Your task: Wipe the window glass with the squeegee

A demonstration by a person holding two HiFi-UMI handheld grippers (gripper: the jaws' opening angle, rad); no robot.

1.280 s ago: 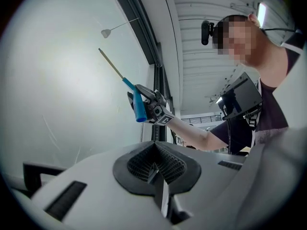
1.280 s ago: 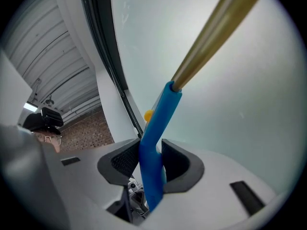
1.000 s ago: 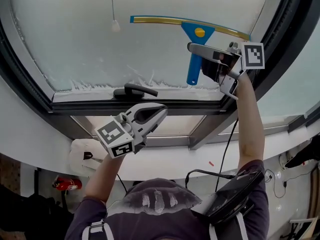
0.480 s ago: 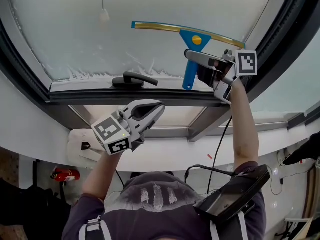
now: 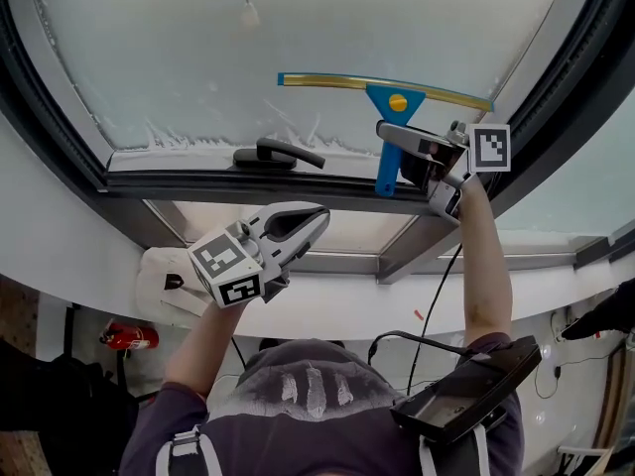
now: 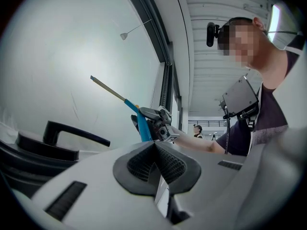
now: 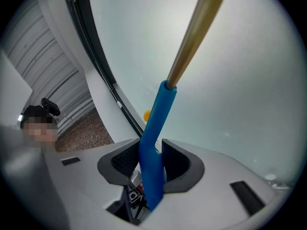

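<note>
While its pads press on either side of the blue handle, the right gripper (image 5: 402, 154) grasps the squeegee (image 5: 397, 100) low on its grip, with the handle running up between the jaws and out past them toward the pane. The squeegee's head is set against the window glass (image 5: 179, 58). Its long yellow-edged blade (image 5: 327, 80) stretches nearly level across the lower right part of the pane, just above the bottom rail of the frame (image 5: 248, 188). To the left of the blade, a black window handle (image 5: 280, 153) sits on that rail, and white streaks (image 5: 189, 139) line the bottom edge of the glass. The left gripper (image 5: 317, 218) hangs lower, below the frame and well apart from the squeegee, clenched with its jaws together on nothing.
</note>
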